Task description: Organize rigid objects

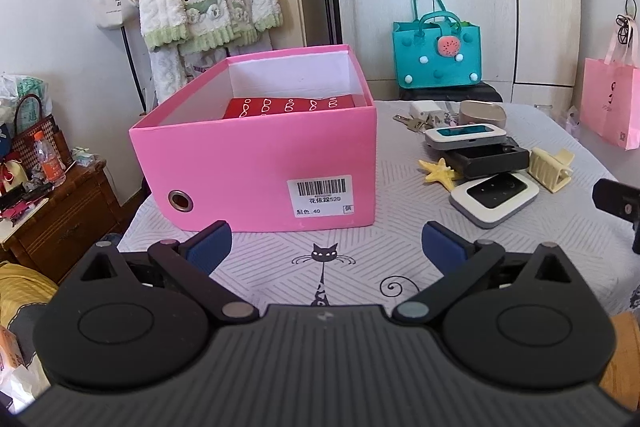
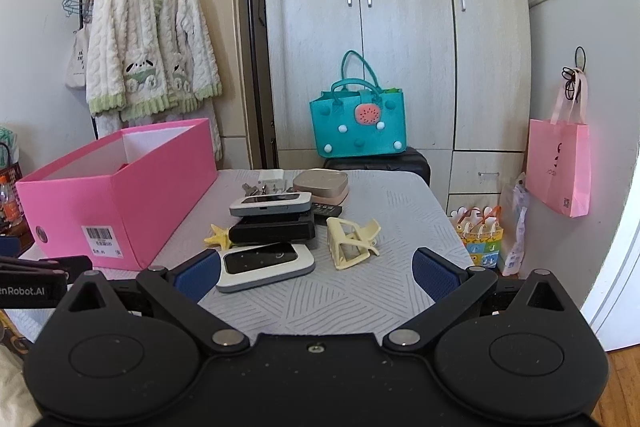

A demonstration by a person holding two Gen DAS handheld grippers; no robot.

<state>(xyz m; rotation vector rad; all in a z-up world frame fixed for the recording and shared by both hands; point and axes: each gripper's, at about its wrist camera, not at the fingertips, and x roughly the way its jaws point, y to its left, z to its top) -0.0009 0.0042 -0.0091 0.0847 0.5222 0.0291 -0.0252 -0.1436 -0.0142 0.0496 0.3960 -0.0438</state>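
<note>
Pink box (image 1: 256, 163) on tabletop (image 1: 360, 259), left side, open top, red case (image 1: 288, 107) inside. Gadget pile (image 2: 272, 223) plus cream hair clip (image 2: 352, 239) to its right. Left claw (image 1: 326, 247) and right claw (image 2: 316, 275) both spread wide, empty.

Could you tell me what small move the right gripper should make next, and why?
Probably ease the open right gripper forward onto the nearest white device: it lies closest between the fingers, loose on the table, while the pink box stands open to the left.
</note>
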